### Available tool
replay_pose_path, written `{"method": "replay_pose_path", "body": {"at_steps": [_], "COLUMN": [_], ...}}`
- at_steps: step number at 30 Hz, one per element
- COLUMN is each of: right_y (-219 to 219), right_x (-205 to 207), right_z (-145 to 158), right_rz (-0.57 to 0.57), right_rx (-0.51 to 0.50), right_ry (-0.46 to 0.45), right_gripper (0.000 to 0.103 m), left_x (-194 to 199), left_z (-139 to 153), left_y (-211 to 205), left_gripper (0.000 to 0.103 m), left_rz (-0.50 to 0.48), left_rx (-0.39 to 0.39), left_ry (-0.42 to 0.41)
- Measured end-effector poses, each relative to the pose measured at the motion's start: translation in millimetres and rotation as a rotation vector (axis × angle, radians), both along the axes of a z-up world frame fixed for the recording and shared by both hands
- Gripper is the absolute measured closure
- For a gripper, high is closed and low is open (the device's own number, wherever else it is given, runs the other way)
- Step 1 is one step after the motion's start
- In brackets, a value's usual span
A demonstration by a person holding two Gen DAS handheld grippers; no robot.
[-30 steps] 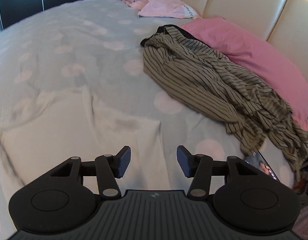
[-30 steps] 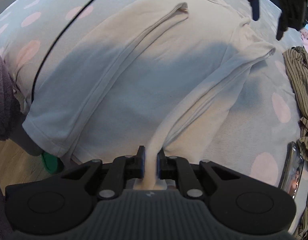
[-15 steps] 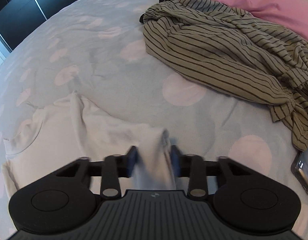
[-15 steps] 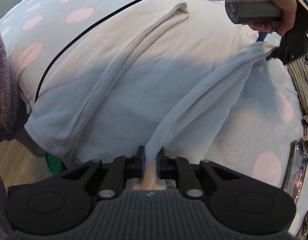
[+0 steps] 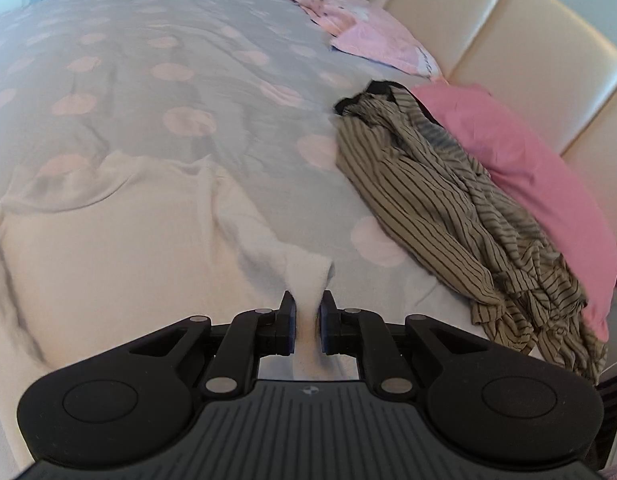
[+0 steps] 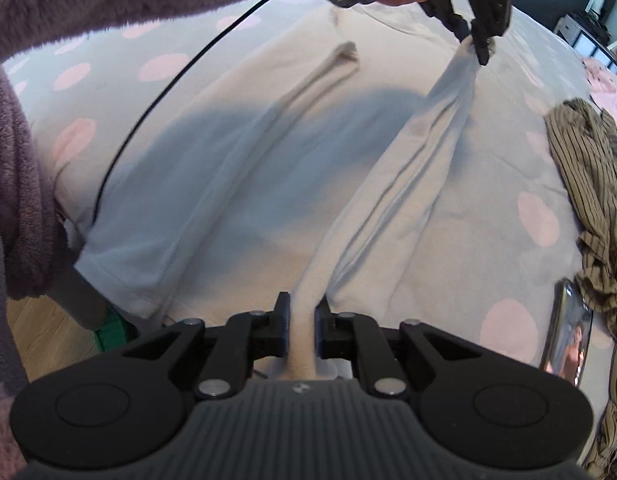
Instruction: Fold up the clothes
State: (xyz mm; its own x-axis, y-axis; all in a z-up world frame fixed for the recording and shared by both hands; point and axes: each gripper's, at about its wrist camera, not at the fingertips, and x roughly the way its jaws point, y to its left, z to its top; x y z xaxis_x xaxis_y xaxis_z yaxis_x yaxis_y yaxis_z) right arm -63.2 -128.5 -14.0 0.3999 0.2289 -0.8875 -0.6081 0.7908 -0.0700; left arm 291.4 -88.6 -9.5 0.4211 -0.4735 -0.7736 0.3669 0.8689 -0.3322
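Two grippers grip one cream shirt [image 6: 236,184] spread on the dotted bed [image 5: 156,60]: the left gripper [image 5: 307,322], whose jaws have just been closing, is clenched on a bunched shirt edge at 6 o'clock in its view, and shows at 1 o'clock in the right view [image 6: 482,46]. The right gripper [image 6: 301,330] is clenched on the other end of that edge, so a raised band of cloth runs between them above the flat shirt. A striped garment [image 5: 448,208] lies at 3 o'clock beside a pink pillow [image 5: 540,184], with a phone [image 6: 568,340] at 4 o'clock in the right view.
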Motion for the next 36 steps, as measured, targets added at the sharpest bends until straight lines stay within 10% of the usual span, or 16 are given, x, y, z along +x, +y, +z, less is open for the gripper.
{"method": "replay_pose_path", "body": {"at_steps": [13, 18, 23, 31, 36], "right_y": [32.1, 33.6, 21.8, -19.1, -46.9], "right_x": [13.1, 8.1, 0.2, -19.7, -24.7], "right_z": [-25.5, -27.5, -16.4, 2.8, 12.7], "right_rz": [0.047, 0.057, 0.075, 0.072, 0.025], "right_rx": [-0.037, -0.049, 0.034, 0.24, 0.214], "right_ry": [0.064, 0.08, 0.158, 0.218, 0.1], "right_gripper": [0.09, 0.083, 0.06, 0.059, 0.059], "left_x": [1.7, -10.1, -38.1, -112.9, -161.3], "left_z": [-56.9, -55.7, -44.0, -25.2, -16.3], "left_y": [72.3, 85.3, 99.8, 103.8, 97.6], "left_gripper": [0.092, 0.056, 0.056, 0.056, 0.056], "left_rz": [0.154, 0.192, 0.189, 0.121, 0.062], "left_rx": [-0.107, -0.089, -0.1, -0.066, -0.066], "left_ry": [0.072, 0.079, 0.08, 0.071, 0.083]}}
